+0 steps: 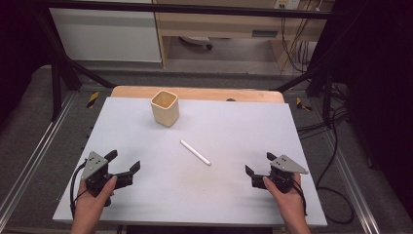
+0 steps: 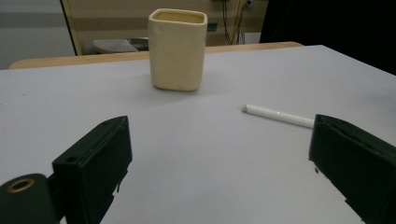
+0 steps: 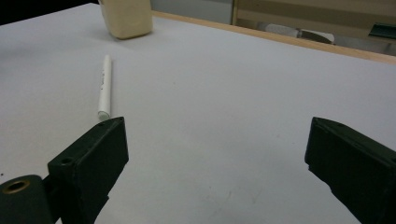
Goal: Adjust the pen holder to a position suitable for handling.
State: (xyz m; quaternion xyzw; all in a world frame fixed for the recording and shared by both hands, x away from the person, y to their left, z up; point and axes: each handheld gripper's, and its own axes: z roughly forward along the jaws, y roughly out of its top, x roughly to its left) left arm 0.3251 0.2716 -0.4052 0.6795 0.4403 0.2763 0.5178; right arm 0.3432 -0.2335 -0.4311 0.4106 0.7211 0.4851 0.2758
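The white pen (image 1: 195,152) lies flat near the middle of the desk (image 1: 234,195), slanted, its far end toward the cream cup (image 1: 164,108) and its near end toward the person's right side. Nothing touches it. The cup stands upright toward the far edge of the desk, its mouth open and apart from the pen.

The right hand-held gripper (image 1: 259,164) rests near the front right of the desk with its jaws spread wide and empty; in the right gripper view the pen (image 3: 105,87) lies just beyond the tip of one jaw. The left hand-held gripper (image 1: 125,161) sits at the front left, jaws likewise apart and holding nothing, and its own view looks straight at the cup (image 2: 177,49) with the pen (image 2: 279,115) off to one side.

The likely work is lifting the pen and dropping it into the cup. The pen is thin, round and smooth, so a jaw that meets it before the other would probably roll it across the slick surface. A grip taken near one end could let it swing or slip out. Because the cup looks light and tall, a pen tip catching its rim might tip it or push it toward the far edge.
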